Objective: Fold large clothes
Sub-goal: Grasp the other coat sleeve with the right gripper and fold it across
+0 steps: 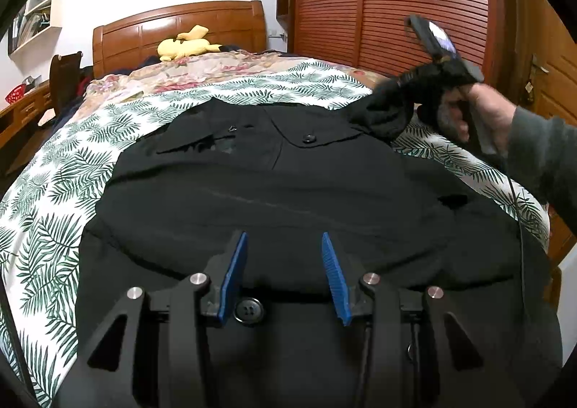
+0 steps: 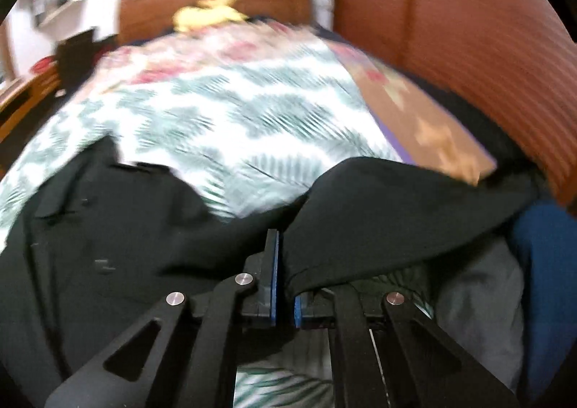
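2 grippers over a black coat point(image 1: 274, 184) on the bed point(image 1: 54, 191).
Left gripper point(image 1: 285, 256) spread, empty; right gripper point(image 2: 285, 264) pinching a sleeve point(image 2: 378, 213); wardrobe point(image 1: 389, 0) at right.

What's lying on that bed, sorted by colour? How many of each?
Black: 1, the coat, with the right gripper pinching its sleeve.
Yellow: 1, the plush toy by the headboard.
Green-and-white: 1, the leaf-print cover.
Pink floral: 1, the quilt behind it.
Total: 4
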Action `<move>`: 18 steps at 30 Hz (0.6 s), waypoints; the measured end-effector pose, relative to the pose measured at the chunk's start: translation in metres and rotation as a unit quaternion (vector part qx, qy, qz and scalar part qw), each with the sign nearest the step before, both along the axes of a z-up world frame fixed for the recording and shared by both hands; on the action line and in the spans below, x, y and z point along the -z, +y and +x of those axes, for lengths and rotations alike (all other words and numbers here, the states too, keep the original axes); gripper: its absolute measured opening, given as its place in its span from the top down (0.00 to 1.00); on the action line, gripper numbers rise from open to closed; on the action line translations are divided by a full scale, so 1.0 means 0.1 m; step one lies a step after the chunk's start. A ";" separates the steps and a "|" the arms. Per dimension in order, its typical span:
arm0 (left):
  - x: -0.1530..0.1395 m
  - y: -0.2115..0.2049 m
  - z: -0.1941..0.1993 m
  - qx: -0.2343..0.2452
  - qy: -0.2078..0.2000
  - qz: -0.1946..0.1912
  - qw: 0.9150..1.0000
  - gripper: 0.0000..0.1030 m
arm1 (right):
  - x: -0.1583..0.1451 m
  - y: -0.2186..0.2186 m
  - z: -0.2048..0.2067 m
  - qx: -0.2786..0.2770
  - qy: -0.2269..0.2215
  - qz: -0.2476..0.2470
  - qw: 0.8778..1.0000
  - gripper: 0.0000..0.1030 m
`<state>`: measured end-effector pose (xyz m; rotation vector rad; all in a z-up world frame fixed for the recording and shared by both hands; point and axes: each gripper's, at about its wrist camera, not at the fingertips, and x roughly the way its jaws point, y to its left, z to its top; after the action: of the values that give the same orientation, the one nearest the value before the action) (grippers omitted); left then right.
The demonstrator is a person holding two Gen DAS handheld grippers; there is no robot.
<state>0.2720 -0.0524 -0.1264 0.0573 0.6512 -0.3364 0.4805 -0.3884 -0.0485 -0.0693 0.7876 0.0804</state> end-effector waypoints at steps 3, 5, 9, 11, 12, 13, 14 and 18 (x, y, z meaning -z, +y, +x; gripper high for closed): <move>0.01 0.00 0.00 -0.002 0.000 0.002 1.000 0.60 | -0.23 0.41 -0.24 -0.070 -0.023 0.008 0.997 0.96; 0.01 0.00 0.00 -0.002 0.000 0.002 1.000 0.60 | -0.34 0.72 -0.45 -0.126 -0.029 0.013 0.992 0.97; 0.00 0.02 -0.01 -0.004 0.000 0.000 1.000 0.60 | -0.37 1.19 -0.85 -0.202 -0.018 0.016 0.979 0.96; 0.00 0.03 -0.02 -0.006 0.000 -0.001 1.000 0.60 | -0.30 1.37 -1.04 -0.223 -0.005 0.011 0.975 0.95; 0.00 0.04 -0.03 -0.007 0.000 -0.001 1.000 0.60 | -0.26 1.42 -1.10 -0.228 0.003 0.009 0.974 0.87; 0.00 0.05 -0.03 -0.007 0.000 -0.002 1.000 0.60 | -0.22 1.46 -1.15 -0.230 0.013 0.007 0.973 0.81; 0.00 0.06 -0.03 -0.008 0.000 -0.002 1.000 0.60 | -0.18 1.47 -1.19 -0.230 0.019 0.005 0.973 0.68; 0.00 0.08 -0.06 -0.009 -0.002 -0.004 1.000 0.60 | -0.20 1.45 -1.36 -0.239 0.014 -0.006 0.971 0.54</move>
<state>0.2661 -0.0440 -0.1264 0.0444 0.6467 -0.3208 0.3449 -0.2434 -0.0287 -0.2701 0.7863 0.5337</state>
